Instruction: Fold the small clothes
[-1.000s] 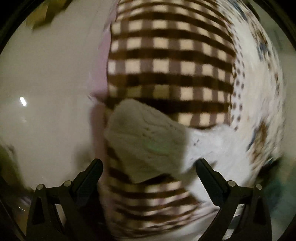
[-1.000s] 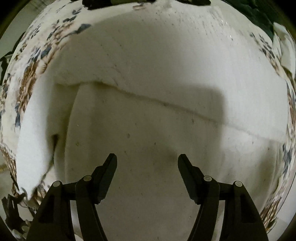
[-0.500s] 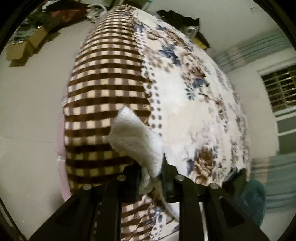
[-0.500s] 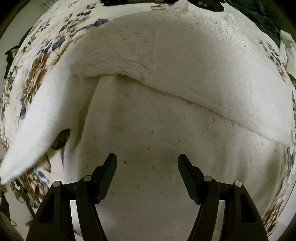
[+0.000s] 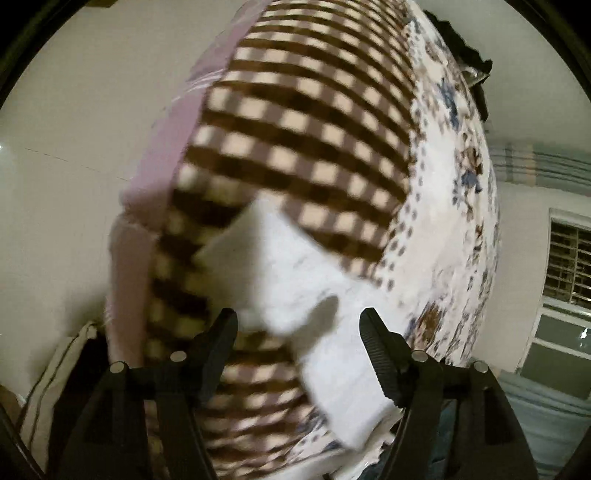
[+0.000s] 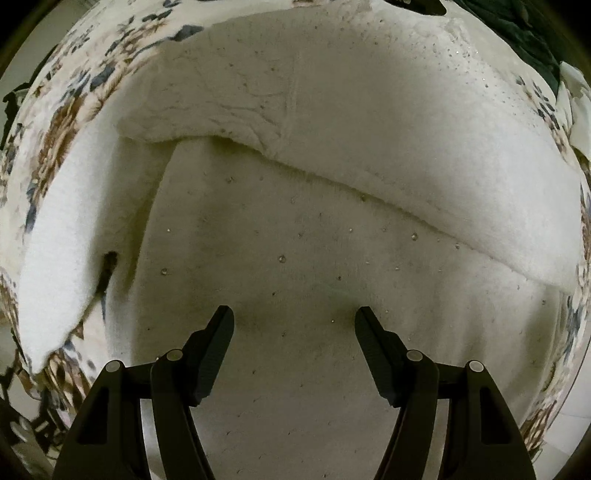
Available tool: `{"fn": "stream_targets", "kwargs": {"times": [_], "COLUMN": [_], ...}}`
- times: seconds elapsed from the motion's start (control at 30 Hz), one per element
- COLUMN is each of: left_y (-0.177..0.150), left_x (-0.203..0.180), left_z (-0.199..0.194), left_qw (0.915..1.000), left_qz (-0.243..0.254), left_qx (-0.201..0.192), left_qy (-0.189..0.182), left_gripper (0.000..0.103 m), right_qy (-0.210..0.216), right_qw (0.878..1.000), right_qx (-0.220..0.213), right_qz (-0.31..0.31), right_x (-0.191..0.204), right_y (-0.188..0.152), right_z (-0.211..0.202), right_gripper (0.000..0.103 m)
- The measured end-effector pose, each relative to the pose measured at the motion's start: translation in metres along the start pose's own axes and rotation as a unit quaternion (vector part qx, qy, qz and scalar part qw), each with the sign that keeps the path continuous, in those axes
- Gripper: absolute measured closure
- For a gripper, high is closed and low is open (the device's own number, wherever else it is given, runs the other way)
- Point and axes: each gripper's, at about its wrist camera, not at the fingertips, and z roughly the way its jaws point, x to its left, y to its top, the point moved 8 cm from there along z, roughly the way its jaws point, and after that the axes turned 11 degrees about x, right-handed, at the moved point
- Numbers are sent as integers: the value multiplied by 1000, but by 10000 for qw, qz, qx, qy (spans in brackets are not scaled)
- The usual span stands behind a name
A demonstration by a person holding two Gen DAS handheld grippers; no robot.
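Observation:
A white fuzzy sweater (image 6: 295, 258) with small studs lies flat on the floral bedspread (image 6: 55, 122) and fills the right wrist view. One part is folded across its upper half, and a sleeve (image 6: 66, 236) runs down its left side. My right gripper (image 6: 294, 317) is open and empty just above the sweater's body. In the left wrist view, my left gripper (image 5: 298, 321) is open and empty above a white sleeve end (image 5: 280, 269) that lies over the brown checked blanket (image 5: 306, 122).
The bed's edge shows in the left wrist view, with pale floor (image 5: 74, 129) to its left. A pillow (image 5: 55, 373) sits low at the left. A window (image 5: 569, 266) and curtain are at the right. Dark clothes (image 6: 517, 29) lie at the far edge in the right wrist view.
My left gripper was shut on the white sleeve end half a second ago; it has opened and the sleeve has dropped onto the bed. The right gripper has stayed open over the sweater.

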Motion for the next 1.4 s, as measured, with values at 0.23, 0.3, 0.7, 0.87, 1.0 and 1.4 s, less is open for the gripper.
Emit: {"fn": "stream_targets", "kwargs": {"times": [0.23, 0.3, 0.7, 0.87, 1.0, 1.4], "left_y": [18, 6, 23, 34, 34, -25], "left_x": [-55, -100, 20, 9, -13, -146], "left_z": [-8, -35, -24, -1, -5, -22], "left_qw": [9981, 9899, 9994, 9990, 9903, 9171], "left_qz": [393, 1131, 192, 281, 897, 3300], "left_qx": [-475, -656, -173, -348, -671, -1393], "left_qy": [-72, -551, -242, 85, 825, 1747], "left_gripper": [99, 99, 39, 41, 92, 94], "right_qy": [-175, -173, -158, -285, -410, -763], "right_qw": [9998, 9997, 9999, 9996, 9983, 9876], "right_qx": [-16, -15, 1, -15, -178, -655], "right_qz": [-134, -156, -55, -16, 373, 1206], "right_x": [0, -2, -14, -21, -47, -137], "right_y": [-4, -4, 2, 4, 11, 66], "right_z": [-1, -2, -13, -19, -34, -64], "right_gripper": [33, 33, 33, 33, 33, 14]}}
